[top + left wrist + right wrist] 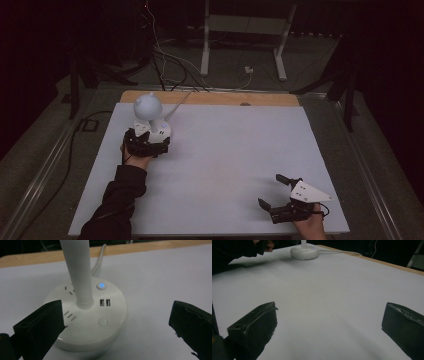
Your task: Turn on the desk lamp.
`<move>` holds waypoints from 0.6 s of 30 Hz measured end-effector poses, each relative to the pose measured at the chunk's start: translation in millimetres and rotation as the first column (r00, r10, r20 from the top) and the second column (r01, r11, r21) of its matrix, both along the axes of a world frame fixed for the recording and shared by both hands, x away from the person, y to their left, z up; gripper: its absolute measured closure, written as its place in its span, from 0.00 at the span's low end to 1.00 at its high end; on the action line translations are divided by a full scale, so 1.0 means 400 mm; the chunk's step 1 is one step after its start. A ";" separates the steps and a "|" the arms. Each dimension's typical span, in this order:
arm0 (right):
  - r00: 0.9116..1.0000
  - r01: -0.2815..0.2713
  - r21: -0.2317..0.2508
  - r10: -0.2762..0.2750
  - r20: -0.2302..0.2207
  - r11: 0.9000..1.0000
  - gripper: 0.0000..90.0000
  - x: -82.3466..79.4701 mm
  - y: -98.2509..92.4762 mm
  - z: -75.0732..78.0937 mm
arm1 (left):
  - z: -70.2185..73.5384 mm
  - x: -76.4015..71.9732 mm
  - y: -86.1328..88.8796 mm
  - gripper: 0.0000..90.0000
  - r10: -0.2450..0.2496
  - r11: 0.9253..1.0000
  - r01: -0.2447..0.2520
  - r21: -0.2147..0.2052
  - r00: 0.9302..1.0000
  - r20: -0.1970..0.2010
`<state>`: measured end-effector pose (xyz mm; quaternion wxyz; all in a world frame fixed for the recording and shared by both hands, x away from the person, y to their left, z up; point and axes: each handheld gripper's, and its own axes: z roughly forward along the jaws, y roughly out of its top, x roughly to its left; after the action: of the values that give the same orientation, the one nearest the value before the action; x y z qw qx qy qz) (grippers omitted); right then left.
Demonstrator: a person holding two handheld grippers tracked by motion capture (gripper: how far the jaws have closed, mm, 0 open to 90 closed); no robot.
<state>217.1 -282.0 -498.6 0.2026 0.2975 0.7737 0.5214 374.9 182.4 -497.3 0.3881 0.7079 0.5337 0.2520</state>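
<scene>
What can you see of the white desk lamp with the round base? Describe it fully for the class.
The white desk lamp looks like glossy plastic. Its round base carries sockets, two USB ports, a plain round button and a button lit blue. A white stem rises upright to a rounded head. It stands at the table's far left, its cord trailing back. The left gripper has its jaws open around the base.

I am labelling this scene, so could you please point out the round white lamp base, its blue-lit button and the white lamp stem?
Round white lamp base (110, 315): left gripper view, top face.
Blue-lit button (101, 285): left gripper view, centre.
White lamp stem (78, 270): left gripper view, mid-shaft.
</scene>
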 end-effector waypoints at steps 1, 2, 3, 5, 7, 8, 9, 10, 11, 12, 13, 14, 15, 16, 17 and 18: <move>1.000 0.000 0.000 0.000 -0.001 1.000 0.00 0.000 0.000 0.000 | -0.002 0.001 -0.002 0.01 -0.001 1.000 0.001 -0.008 1.000 -0.014; 1.000 -0.001 0.000 0.001 -0.002 1.000 0.00 0.000 0.000 -0.001 | -0.003 0.003 -0.003 0.01 -0.011 1.000 0.011 -0.011 0.999 -0.032; 1.000 -0.002 -0.001 0.002 -0.002 1.000 0.00 0.000 0.000 -0.001 | -0.005 0.005 -0.005 0.01 -0.011 1.000 0.011 0.000 0.999 -0.041; 1.000 -0.001 0.000 0.001 -0.001 1.000 0.00 0.000 0.000 0.000 | -0.005 0.005 -0.007 0.05 -0.001 1.000 0.002 0.013 0.999 -0.043; 1.000 -0.001 0.004 0.001 -0.002 1.000 0.00 0.000 -0.001 0.000 | -0.005 0.004 -0.013 0.08 0.023 0.999 -0.021 0.039 0.998 -0.060; 1.000 -0.001 0.002 0.001 -0.002 1.000 0.00 0.000 -0.001 0.000 | -0.005 0.004 -0.013 0.10 0.023 0.999 -0.021 0.039 0.998 -0.060; 1.000 -0.002 0.002 0.002 -0.002 1.000 0.00 0.000 -0.001 0.000 | -0.005 0.006 -0.015 0.10 0.037 0.998 -0.034 0.044 0.996 -0.078; 1.000 -0.002 0.002 0.002 -0.001 1.000 0.00 0.000 -0.001 0.000 | -0.005 0.006 -0.015 0.11 0.037 0.998 -0.034 0.044 0.996 -0.078; 1.000 -0.001 0.002 0.001 0.000 1.000 0.00 0.000 -0.001 0.000 | -0.004 0.007 -0.015 0.16 0.054 0.997 -0.050 0.052 0.995 -0.079; 1.000 -0.001 0.002 0.001 0.000 1.000 0.00 0.000 -0.001 0.000 | -0.004 0.007 -0.015 0.18 0.054 0.997 -0.050 0.052 0.995 -0.079; 1.000 -0.002 0.005 0.002 -0.003 1.000 0.00 0.000 -0.001 -0.001 | -0.004 0.006 -0.013 0.19 0.062 0.997 -0.058 0.053 0.995 -0.073; 1.000 -0.002 0.002 0.002 -0.002 1.000 0.00 0.001 -0.001 -0.001 | -0.004 0.006 -0.013 0.23 0.062 0.997 -0.058 0.053 0.995 -0.073; 1.000 -0.002 0.002 0.002 -0.002 1.000 0.00 0.001 -0.001 -0.001 | -0.004 0.007 -0.012 0.26 0.064 0.997 -0.060 0.054 0.995 -0.075; 1.000 -0.002 0.002 0.002 -0.002 1.000 0.00 0.001 -0.001 -0.001 | -0.003 0.007 -0.011 0.26 0.065 0.997 -0.061 0.053 0.995 -0.073; 1.000 -0.001 0.004 0.001 -0.003 1.000 0.00 0.001 -0.001 0.000 | 0.001 0.004 -0.010 0.33 0.077 0.995 -0.073 0.066 0.995 -0.059; 1.000 -0.001 0.004 0.001 -0.003 1.000 0.00 0.001 -0.002 0.000 | 0.001 0.004 -0.010 0.38 0.077 0.995 -0.073 0.066 0.995 -0.059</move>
<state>217.5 -282.7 -498.8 0.2007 0.2983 0.7730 0.5227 376.6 178.3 -496.8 0.3391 0.7069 0.5631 0.2613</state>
